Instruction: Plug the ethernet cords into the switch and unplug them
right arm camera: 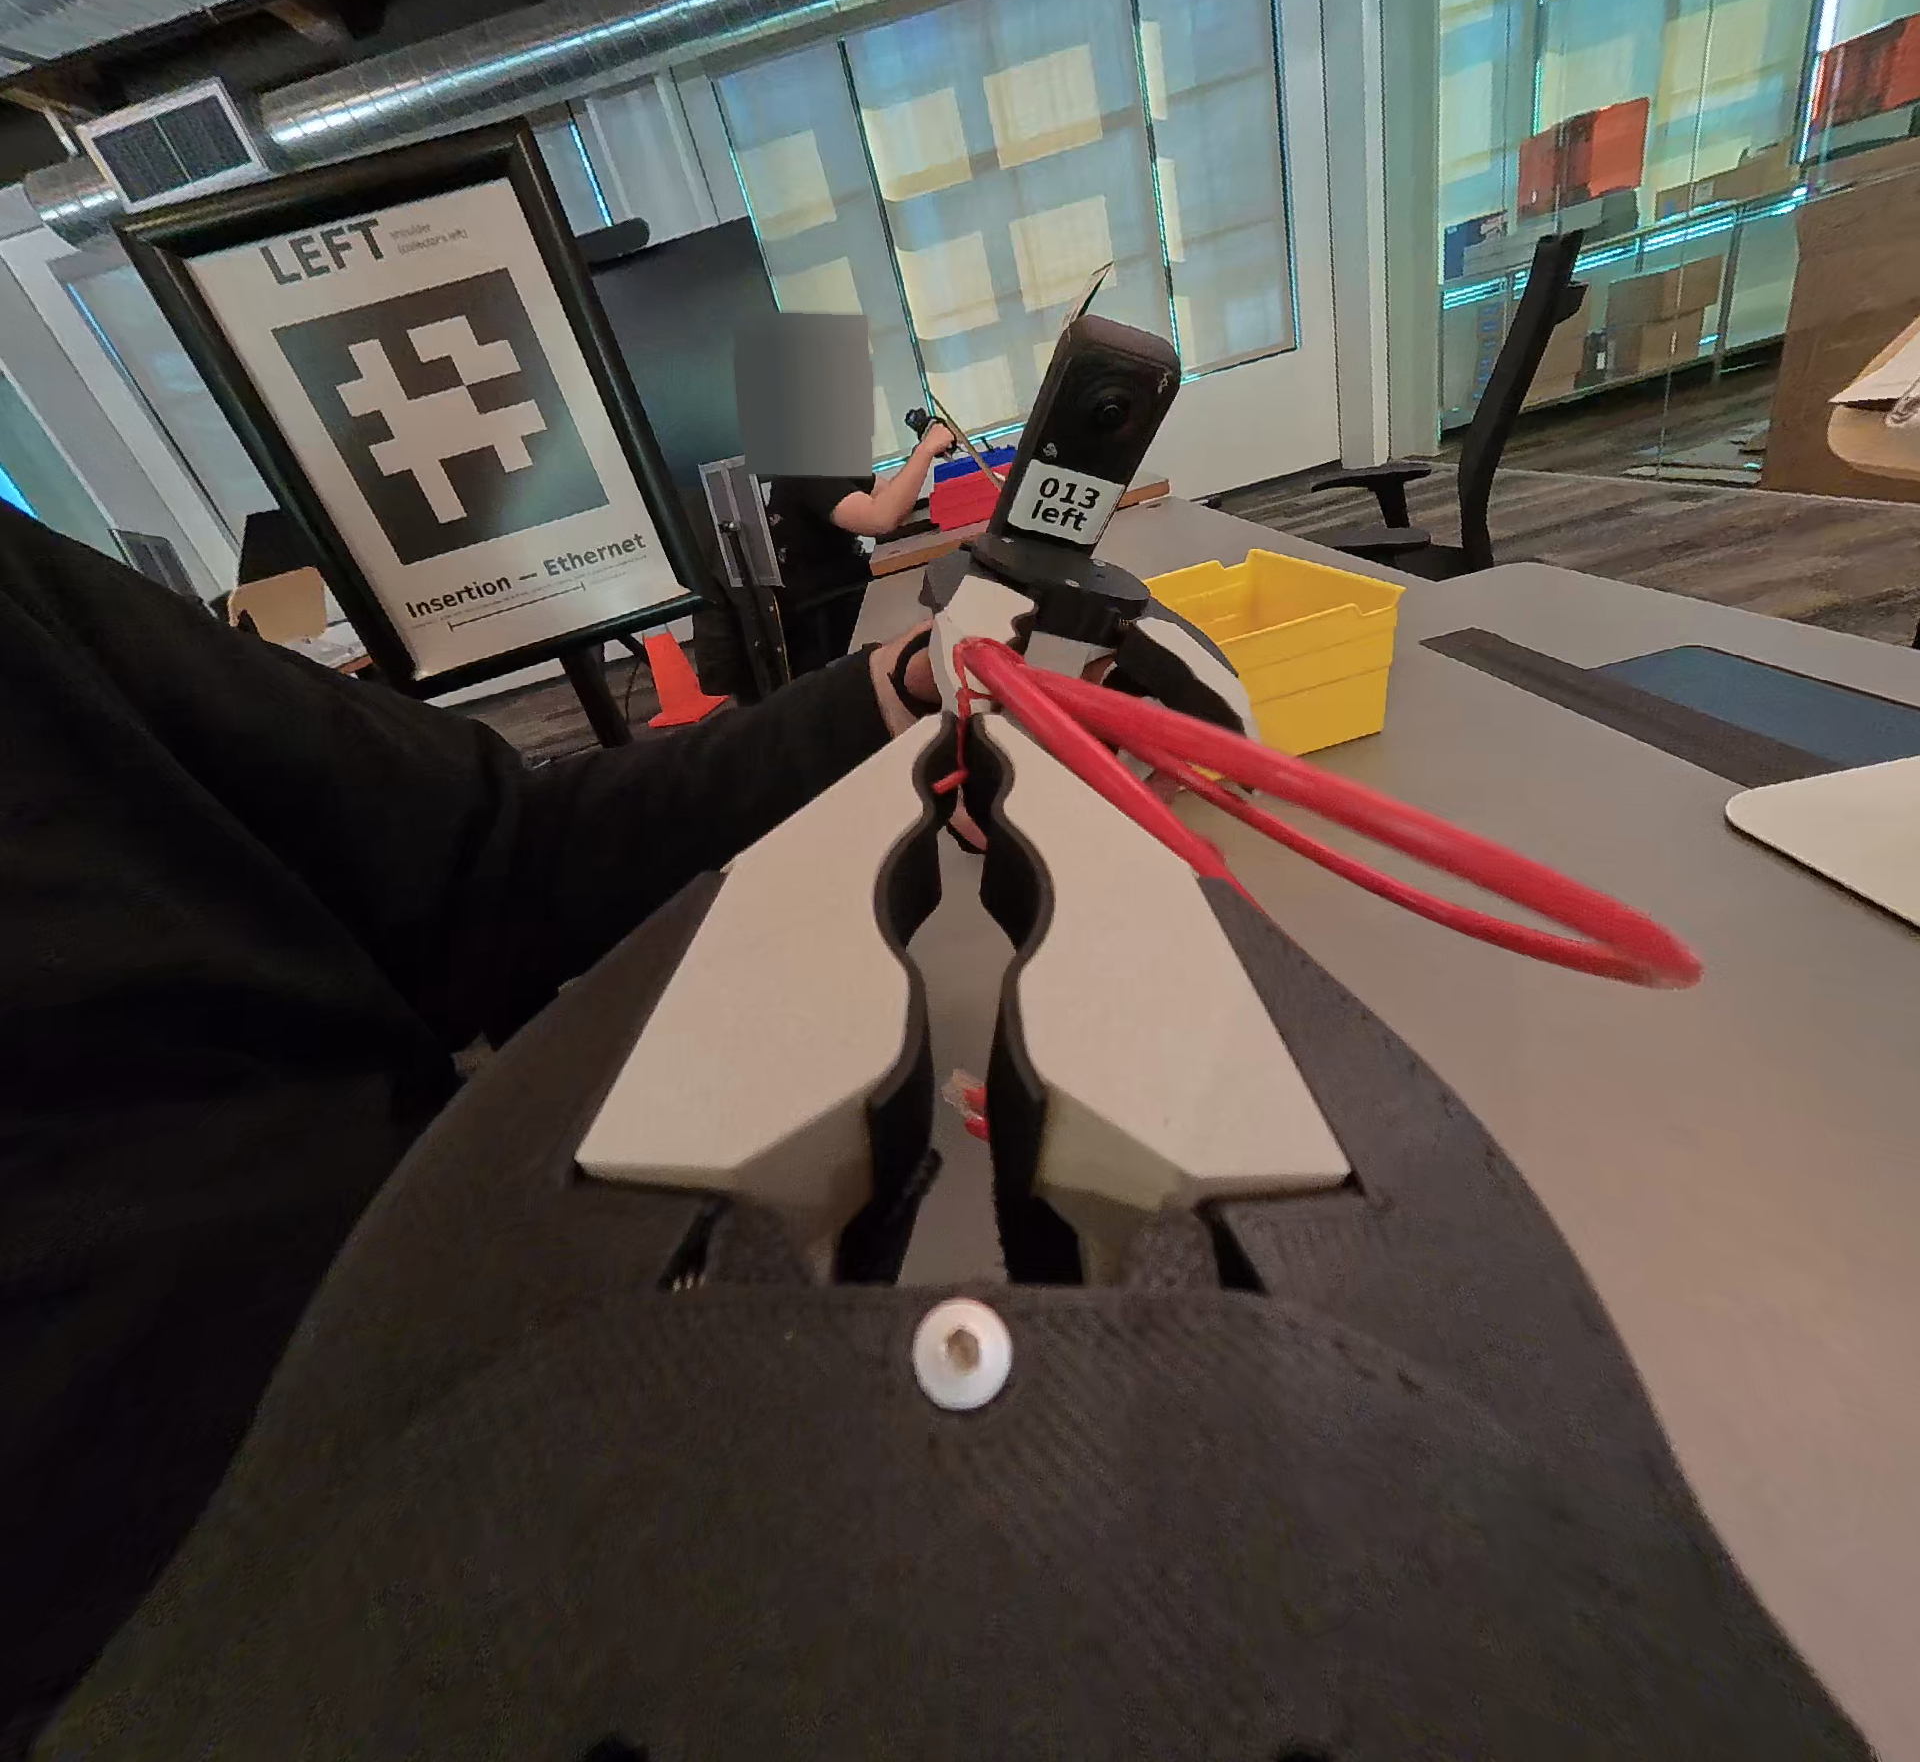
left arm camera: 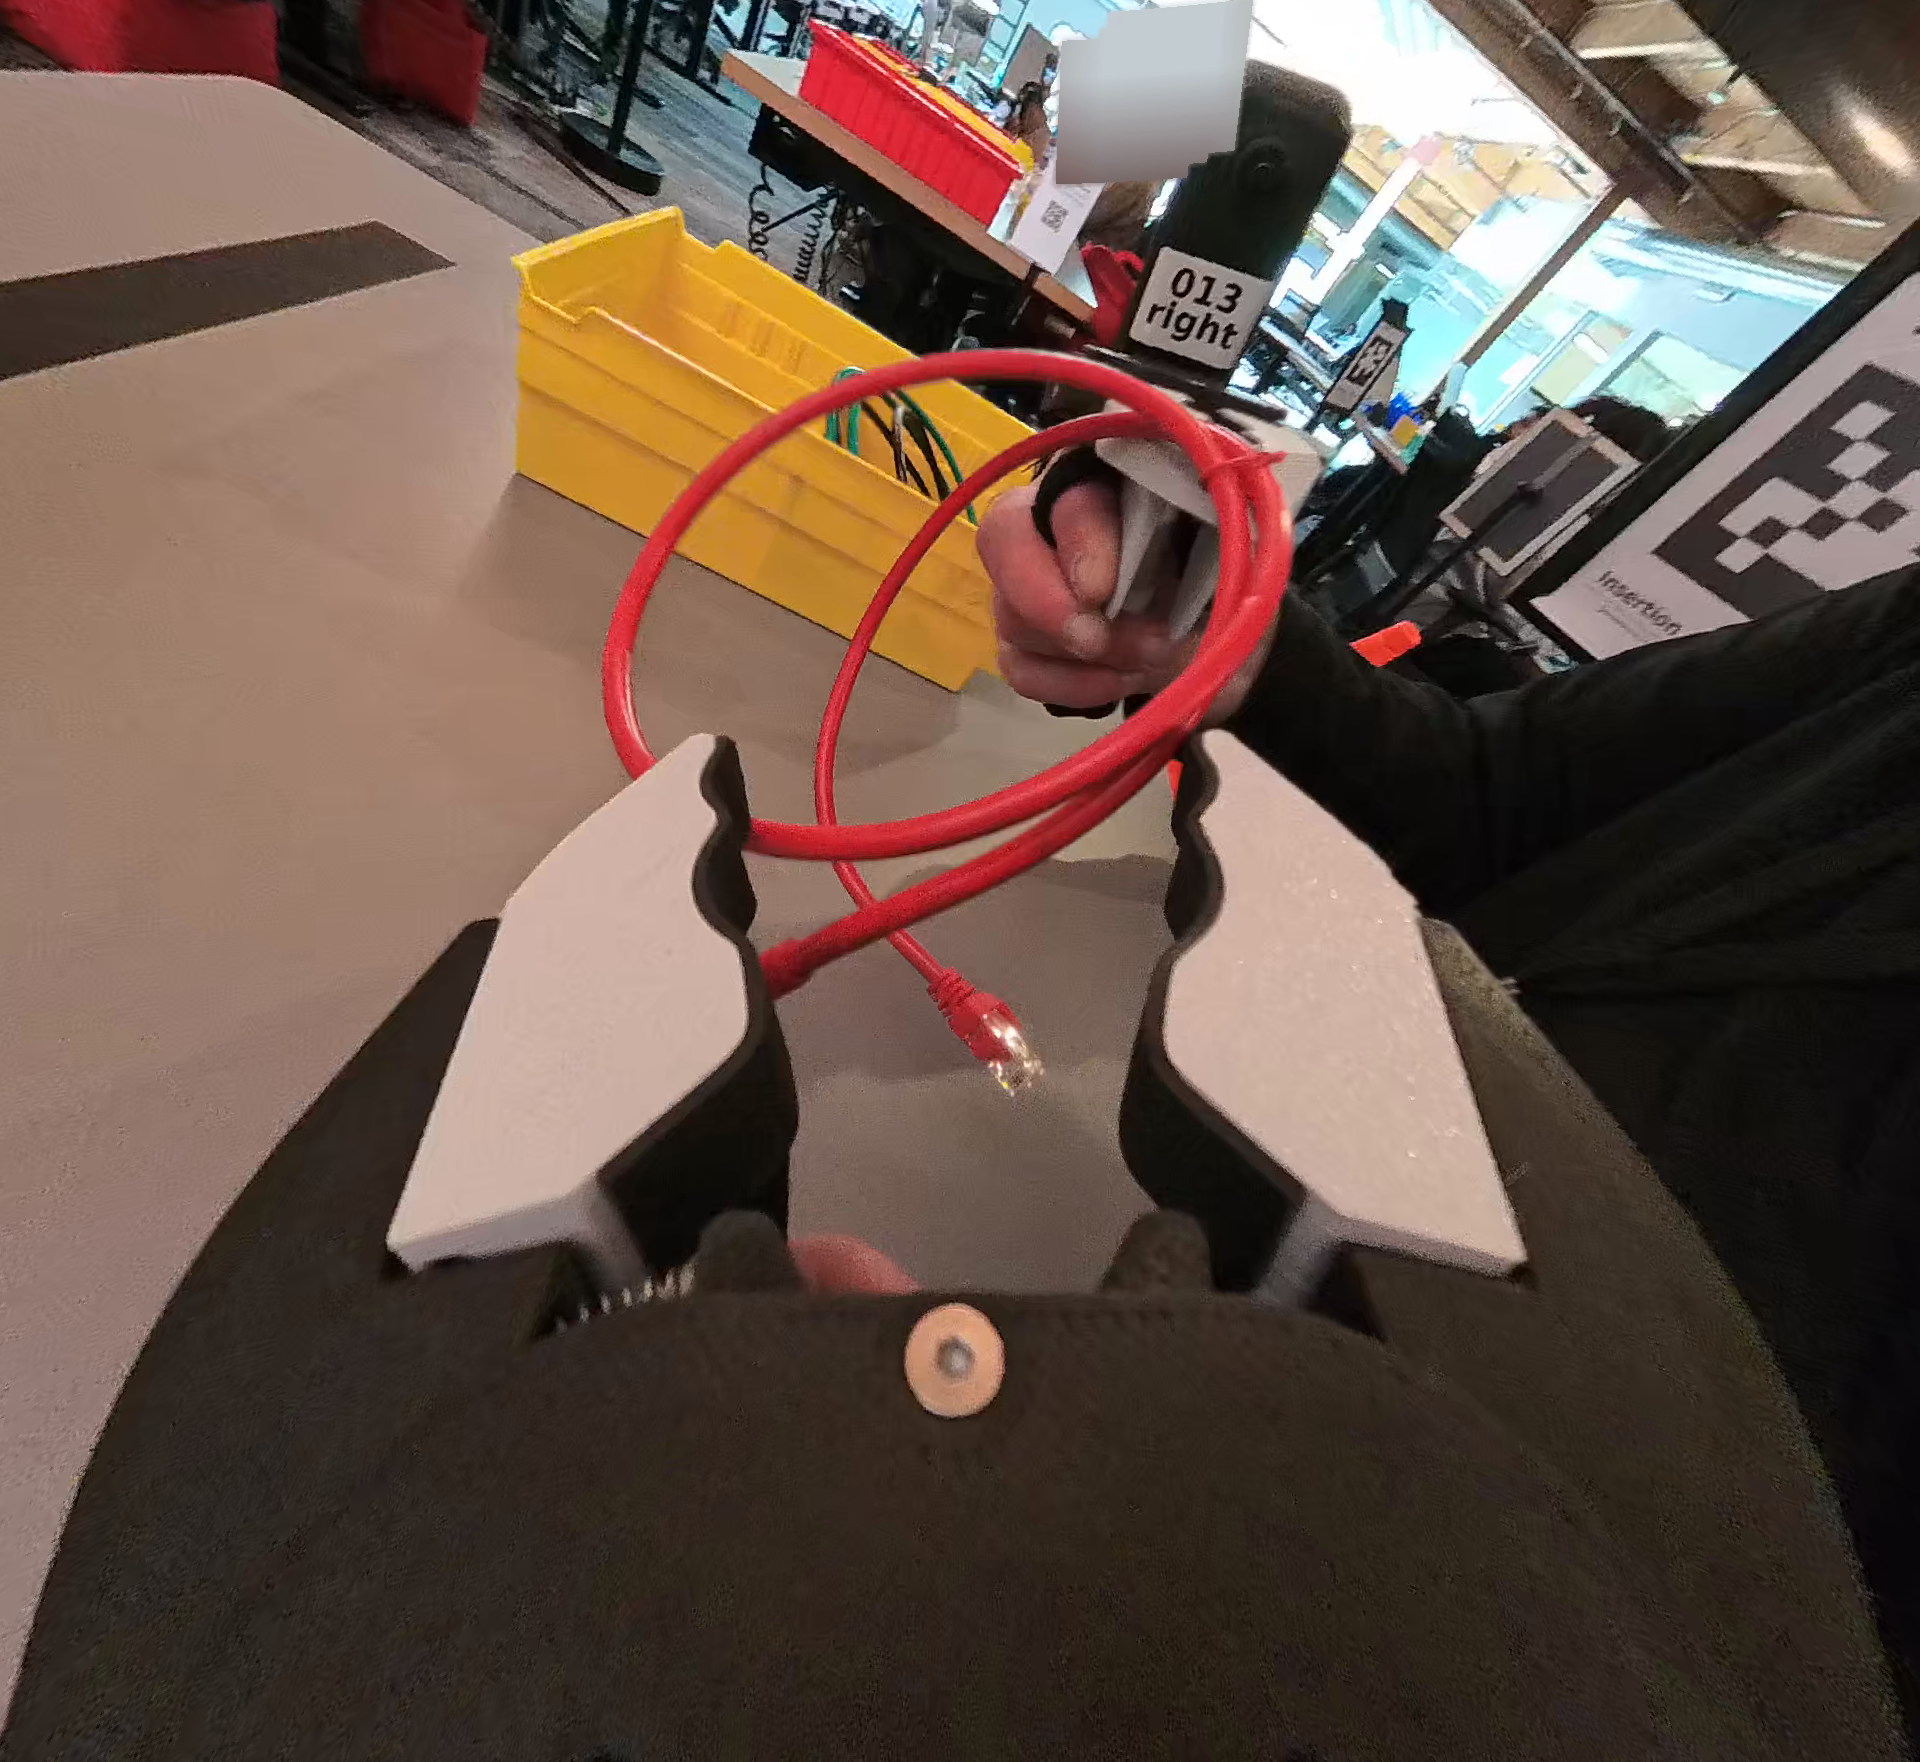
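Right tongs (right arm camera: 961, 767) clamping coiled red ethernet cord (left arm camera: 935, 839), left tongs (left arm camera: 956, 777) wide, second plug hidden

A yellow bin (left arm camera: 727, 424) sits on the grey bench (left arm camera: 260, 673). Behind it a framed poster (right arm camera: 416, 424) stands on an easel, near an orange cone (right arm camera: 675, 682). A black office chair (right arm camera: 1475, 455) waits by the windows.

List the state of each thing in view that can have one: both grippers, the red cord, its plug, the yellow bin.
Left gripper: open, cord loops passing between its fingers, not clamped.
Right gripper: shut on red cord at its tie.
Red cord: coiled, tied, held in the air.
Plug: unplugged, dangling free.
Yellow bin: on the table, holding green and black cords.
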{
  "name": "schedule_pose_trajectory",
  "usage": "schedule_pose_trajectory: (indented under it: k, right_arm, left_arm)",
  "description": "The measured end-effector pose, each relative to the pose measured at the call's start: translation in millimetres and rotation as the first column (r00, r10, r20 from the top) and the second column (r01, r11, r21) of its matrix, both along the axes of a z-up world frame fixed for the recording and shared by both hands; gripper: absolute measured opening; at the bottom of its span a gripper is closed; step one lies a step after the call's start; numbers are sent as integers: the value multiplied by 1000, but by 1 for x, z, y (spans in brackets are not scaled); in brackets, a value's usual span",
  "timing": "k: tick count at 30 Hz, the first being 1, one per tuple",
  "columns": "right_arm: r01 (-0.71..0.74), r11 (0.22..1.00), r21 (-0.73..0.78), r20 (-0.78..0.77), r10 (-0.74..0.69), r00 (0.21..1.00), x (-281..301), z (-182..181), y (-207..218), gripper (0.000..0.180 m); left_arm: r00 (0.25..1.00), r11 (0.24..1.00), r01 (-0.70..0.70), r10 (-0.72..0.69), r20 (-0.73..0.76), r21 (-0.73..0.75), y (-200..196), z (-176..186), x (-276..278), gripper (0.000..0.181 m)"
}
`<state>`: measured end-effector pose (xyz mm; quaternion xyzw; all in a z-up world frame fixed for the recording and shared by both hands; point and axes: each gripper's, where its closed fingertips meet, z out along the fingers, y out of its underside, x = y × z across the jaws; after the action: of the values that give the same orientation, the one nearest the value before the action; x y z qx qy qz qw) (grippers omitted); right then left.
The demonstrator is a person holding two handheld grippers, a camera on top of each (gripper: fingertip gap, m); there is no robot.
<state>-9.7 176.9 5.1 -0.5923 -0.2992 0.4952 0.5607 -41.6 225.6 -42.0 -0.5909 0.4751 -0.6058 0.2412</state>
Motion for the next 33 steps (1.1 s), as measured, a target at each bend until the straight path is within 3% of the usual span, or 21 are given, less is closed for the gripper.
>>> schedule_pose_trajectory:
  k: [4, 6, 14, 21, 29, 33]
  right_arm:
    - [0, 1000, -3, -4, 0, 1000, 4, -2, 1, 0]
    - [-6, 1000, -3, 6, 6, 1000, 3, -4, 0, 0]
    - [-93, 995, -25, 43, 94, 995, -13, -14, -10, 0]
    - [-218, 975, -38, 94, 221, 971, -39, -23, -30, 0]
    - [-267, 961, -65, 83, 272, 959, -41, -26, -36, 0]
    - [-285, 956, -64, 69, 289, 955, -41, -24, -39, 0]
  left_arm:
    - [1000, 1000, 6, -6, -15, -7, 4, -2, -12, 78]
    - [993, 992, -89, 96, -72, 90, 22, -13, -12, 75]
    - [978, 916, -105, 165, -126, 387, 16, -35, 20, 80]
    - [968, 828, -120, 220, -119, 547, 17, -50, 35, 52]
    - [993, 861, 90, -37, -114, 500, -32, -50, 37, 70]
    - [987, 837, 144, -87, -132, 528, -49, -56, 44, 72]
